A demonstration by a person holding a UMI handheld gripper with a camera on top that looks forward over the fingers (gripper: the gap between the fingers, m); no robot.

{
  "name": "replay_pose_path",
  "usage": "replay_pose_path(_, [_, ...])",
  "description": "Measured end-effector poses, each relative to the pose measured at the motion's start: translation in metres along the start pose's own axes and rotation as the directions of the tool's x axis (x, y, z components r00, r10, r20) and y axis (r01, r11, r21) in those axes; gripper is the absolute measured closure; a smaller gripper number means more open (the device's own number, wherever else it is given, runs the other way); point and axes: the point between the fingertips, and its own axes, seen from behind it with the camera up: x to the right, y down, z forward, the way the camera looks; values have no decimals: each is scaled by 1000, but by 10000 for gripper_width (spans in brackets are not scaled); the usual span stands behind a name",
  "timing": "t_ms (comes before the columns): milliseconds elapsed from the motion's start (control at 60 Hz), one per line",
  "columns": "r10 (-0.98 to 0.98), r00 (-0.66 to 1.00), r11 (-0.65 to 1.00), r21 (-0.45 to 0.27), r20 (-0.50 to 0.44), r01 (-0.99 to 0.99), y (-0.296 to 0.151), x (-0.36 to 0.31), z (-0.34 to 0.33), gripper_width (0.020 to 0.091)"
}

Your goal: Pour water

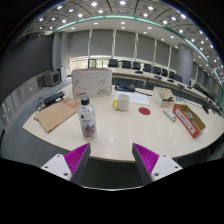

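Note:
A clear plastic water bottle with a white cap and a red label stands upright on the cream table, a little beyond my left finger. Farther back near the table's middle stands a pale yellowish cup. My gripper hangs open before the table's near edge, its two magenta pads spread wide with nothing between them. The bottle is ahead and slightly left of the gap, well apart from the fingers.
A white box stands at the back of the table. A brown board lies at the left, a red disc and a colourful box at the right. Chairs and desks fill the room behind.

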Motion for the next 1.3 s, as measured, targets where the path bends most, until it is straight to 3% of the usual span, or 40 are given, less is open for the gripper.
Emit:
replay_pose_path(150, [12, 999, 998, 54, 45, -15, -5, -71, 46, 242])
replay_pose_path(417, [127, 992, 973, 195, 3, -125, -50, -89, 143, 245])
replay_pose_path(550, [123, 992, 968, 223, -11, -118, -58, -94, 180, 368])
replay_pose_path(650, [99, 995, 969, 228, -19, -92, -57, -98, 196, 531])
replay_pose_path(717, [78, 997, 966, 248, -21, -70, -64, -98, 202, 557])
replay_pose_path(850, [89, 996, 969, 233, -6, -85, -64, -102, 197, 678])
replay_pose_path(967, [81, 997, 964, 252, 13, -82, -88, -110, 185, 716])
replay_pose_path(1167, [232, 959, 907, 320, 164, -274, -183, -126, 173, 717])
replay_pose_path(1300, [480, 794, 770, 255, 374, -585, -250, -132, 177, 719])
